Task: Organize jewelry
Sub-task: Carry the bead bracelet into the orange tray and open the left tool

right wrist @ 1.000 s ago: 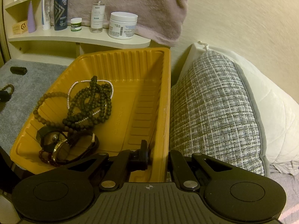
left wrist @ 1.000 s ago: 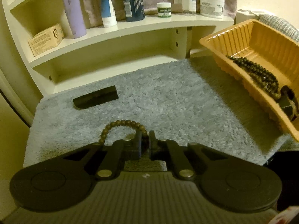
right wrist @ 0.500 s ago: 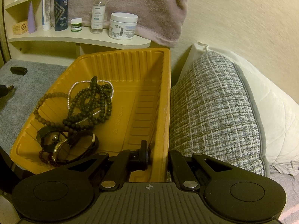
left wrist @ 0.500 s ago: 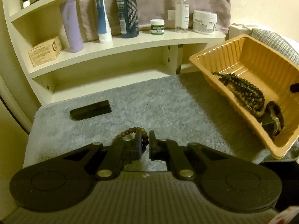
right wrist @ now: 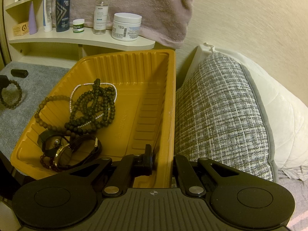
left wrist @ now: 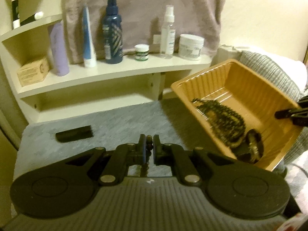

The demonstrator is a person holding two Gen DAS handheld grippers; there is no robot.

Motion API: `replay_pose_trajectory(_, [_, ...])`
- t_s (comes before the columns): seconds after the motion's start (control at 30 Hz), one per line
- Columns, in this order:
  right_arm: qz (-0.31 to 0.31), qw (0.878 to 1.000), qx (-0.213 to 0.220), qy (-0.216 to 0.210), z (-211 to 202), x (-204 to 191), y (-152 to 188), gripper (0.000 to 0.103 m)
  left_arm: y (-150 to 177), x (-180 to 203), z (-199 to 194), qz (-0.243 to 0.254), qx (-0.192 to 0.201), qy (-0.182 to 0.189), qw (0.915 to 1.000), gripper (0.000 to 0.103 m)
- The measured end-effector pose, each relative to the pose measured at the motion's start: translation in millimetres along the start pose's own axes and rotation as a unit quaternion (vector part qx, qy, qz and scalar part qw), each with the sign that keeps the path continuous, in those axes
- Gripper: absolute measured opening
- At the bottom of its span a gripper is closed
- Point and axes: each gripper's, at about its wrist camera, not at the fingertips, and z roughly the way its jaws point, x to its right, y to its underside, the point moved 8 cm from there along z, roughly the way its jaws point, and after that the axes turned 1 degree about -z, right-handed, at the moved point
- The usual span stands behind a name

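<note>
Hanging between the nearly closed fingers of the left gripper (left wrist: 148, 150) is a brown bead bracelet (left wrist: 147, 149), pinched by a few beads and raised above the grey mat (left wrist: 123, 121); from the right wrist view its loop (right wrist: 10, 94) dangles over the mat's left part. To the right, the yellow tray (right wrist: 154, 100) sits tilted at the mat's right edge, against a grey woven pillow (right wrist: 217, 115). Inside the tray lie a tangle of dark bead strands (right wrist: 94, 107) with a thin pearl string (right wrist: 80, 88), and in the near left corner a wristwatch (right wrist: 65, 154) with a dark strap. The right gripper (right wrist: 163, 161) clamps the tray's near right wall, one finger inside, the other outside. A small black block (left wrist: 74, 133) lies near the mat's far left corner. Behind the mat, a cream shelf (left wrist: 115, 71) carries bottles, tubes and jars, with a pinkish towel (left wrist: 146, 11) hanging behind them.
</note>
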Motion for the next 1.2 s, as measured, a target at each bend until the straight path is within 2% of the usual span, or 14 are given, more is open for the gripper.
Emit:
replay_pose_trajectory(0.6, [0.003, 1.000, 0.001, -0.001, -1, -1, 0, 0.005, -40, 93, -6, 0.034, 0.035, 0.094, 0.9944, 0.006])
replay_pose_trajectory(0.87, [0.004, 1.000, 0.001, -0.003, -1, 0, 0, 0.005, -43, 120, 4, 0.049, 0.028, 0.117, 0.9915, 0.006])
replay_pose_trajectory(1.2, [0.010, 1.000, -0.001, -0.008, 1, 2, 2, 0.005, -44, 135, 21, 0.056, 0.015, 0.128, 0.9901, 0.006])
